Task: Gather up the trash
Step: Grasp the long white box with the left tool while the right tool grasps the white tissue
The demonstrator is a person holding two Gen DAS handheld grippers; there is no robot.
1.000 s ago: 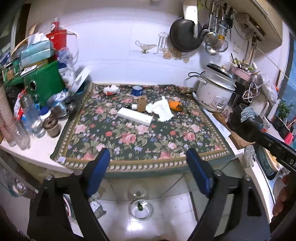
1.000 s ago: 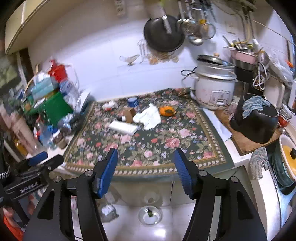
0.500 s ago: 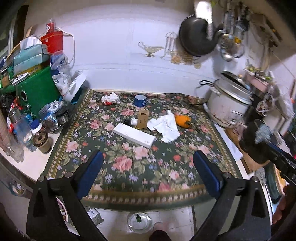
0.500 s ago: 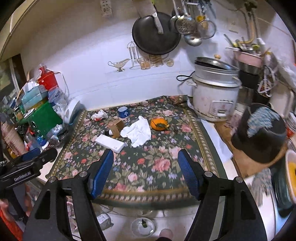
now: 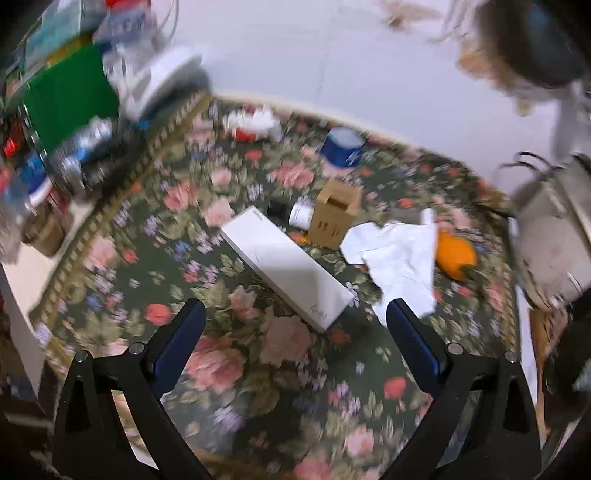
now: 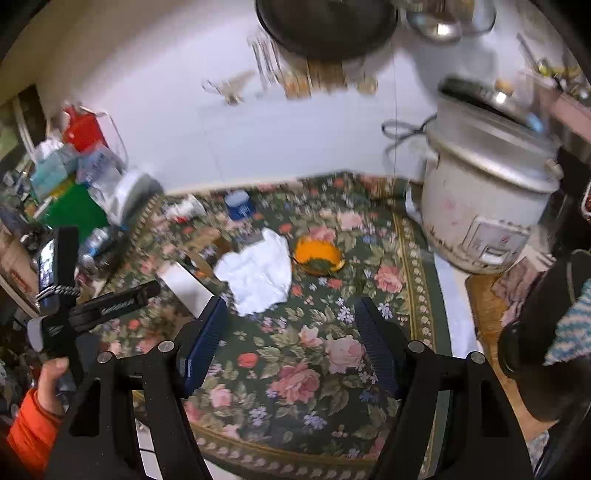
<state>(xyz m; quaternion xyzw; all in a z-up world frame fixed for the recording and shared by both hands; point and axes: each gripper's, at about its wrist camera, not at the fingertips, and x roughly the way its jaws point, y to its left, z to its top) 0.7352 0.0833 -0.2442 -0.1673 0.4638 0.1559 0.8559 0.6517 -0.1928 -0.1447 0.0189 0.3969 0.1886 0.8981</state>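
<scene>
Trash—white box [image 5: 286, 267], crumpled tissue [image 5: 400, 260]—lies at my twelve o'clock; left gripper [image 5: 295, 325] and right gripper [image 6: 291, 332] gape wide, holding nothing.

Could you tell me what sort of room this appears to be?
Most likely a home kitchen: a rice cooker stands on the counter, a dark pan hangs on the tiled wall, and a floral cloth covers the worktop.

A crumpled white tissue [image 5: 397, 262] lies at centre, an orange peel [image 5: 455, 255], possibly fruit, touching at three o'clock.
</scene>
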